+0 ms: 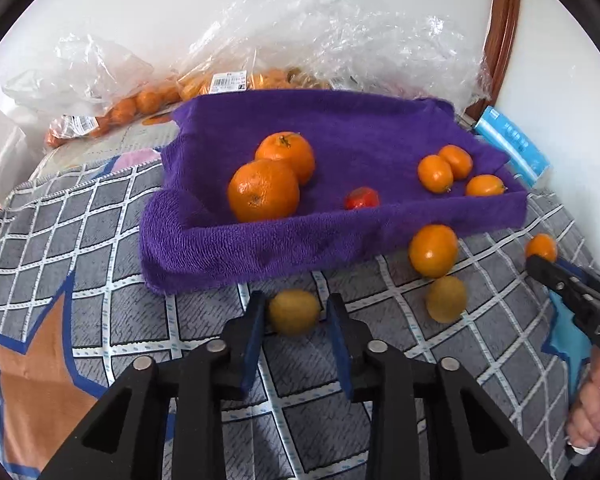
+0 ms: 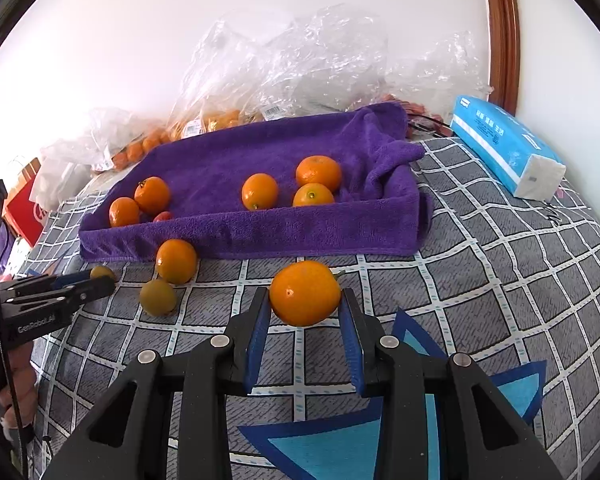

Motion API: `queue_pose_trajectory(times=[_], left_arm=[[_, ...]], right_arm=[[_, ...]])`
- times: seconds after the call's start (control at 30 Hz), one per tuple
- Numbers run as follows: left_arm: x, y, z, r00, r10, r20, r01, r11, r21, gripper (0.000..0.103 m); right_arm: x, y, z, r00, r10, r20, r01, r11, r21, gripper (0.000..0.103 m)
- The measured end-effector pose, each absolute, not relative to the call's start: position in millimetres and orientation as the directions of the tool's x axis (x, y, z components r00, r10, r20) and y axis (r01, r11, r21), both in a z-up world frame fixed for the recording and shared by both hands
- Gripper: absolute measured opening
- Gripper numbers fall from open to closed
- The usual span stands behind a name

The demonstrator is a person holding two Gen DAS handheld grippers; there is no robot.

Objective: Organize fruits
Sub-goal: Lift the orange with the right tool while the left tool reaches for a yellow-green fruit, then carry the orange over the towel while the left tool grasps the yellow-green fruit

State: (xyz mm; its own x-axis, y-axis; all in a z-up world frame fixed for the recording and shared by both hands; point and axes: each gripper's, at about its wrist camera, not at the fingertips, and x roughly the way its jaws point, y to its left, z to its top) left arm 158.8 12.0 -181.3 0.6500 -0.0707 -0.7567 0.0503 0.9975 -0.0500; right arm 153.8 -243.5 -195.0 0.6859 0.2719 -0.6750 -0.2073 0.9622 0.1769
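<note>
A purple towel-lined tray (image 1: 260, 248) (image 2: 260, 236) holds several oranges (image 1: 263, 190) (image 2: 318, 172) and a small red fruit (image 1: 361, 198). My left gripper (image 1: 296, 312) is closed around a yellow-green fruit (image 1: 294, 311) on the checked bedcover, in front of the tray. My right gripper (image 2: 305, 304) is closed around an orange (image 2: 305, 298), also in front of the tray. A loose orange (image 1: 433, 250) (image 2: 176, 261) and a second yellow-green fruit (image 1: 446, 299) (image 2: 158, 297) lie between the grippers.
Clear plastic bags with small oranges (image 1: 148, 100) (image 2: 220, 118) lie behind the tray against the wall. A blue tissue pack (image 2: 508, 146) (image 1: 514, 144) lies to the right. A wooden frame (image 2: 500, 32) stands at the back right.
</note>
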Motion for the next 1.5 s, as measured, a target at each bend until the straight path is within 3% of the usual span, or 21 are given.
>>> queue_pose_trajectory(times=[0.5,0.67,0.9,1.1,1.3,1.5], left_arm=[[154.6,25.5,-178.6,0.663,-0.226,-0.713,0.097,0.971,-0.217,0.025],[156.0,44.9,-183.6,0.668,-0.284,-0.688,0.054,0.940,-0.336,0.025],[154.7,36.0,-181.0,0.656,-0.300,-0.693,0.109,0.946,-0.306,0.025],[142.5,38.6,-170.5,0.717,-0.323,-0.617,0.141,0.935,-0.326,0.025],[131.0,25.1,-160.1,0.757,-0.292,-0.585,0.177,0.953,-0.247,0.025],[127.5,21.5,-151.6,0.752,-0.266,-0.603,0.157,0.961,-0.228,0.024]], right_arm=[[155.9,-241.5,-196.6,0.679,0.259,-0.687,-0.203,0.965,0.163,0.034],[156.0,-237.6,-198.3,0.671,0.266,-0.692,-0.225,0.962,0.152,0.034],[155.3,-235.9,-198.7,0.676,0.241,-0.696,-0.212,0.969,0.129,0.034],[154.7,-238.8,-198.3,0.678,0.254,-0.689,-0.206,0.966,0.154,0.034],[150.9,-236.9,-195.5,0.695,0.238,-0.678,-0.202,0.970,0.133,0.034],[146.7,-234.9,-186.2,0.696,0.247,-0.674,-0.190,0.969,0.158,0.034]])
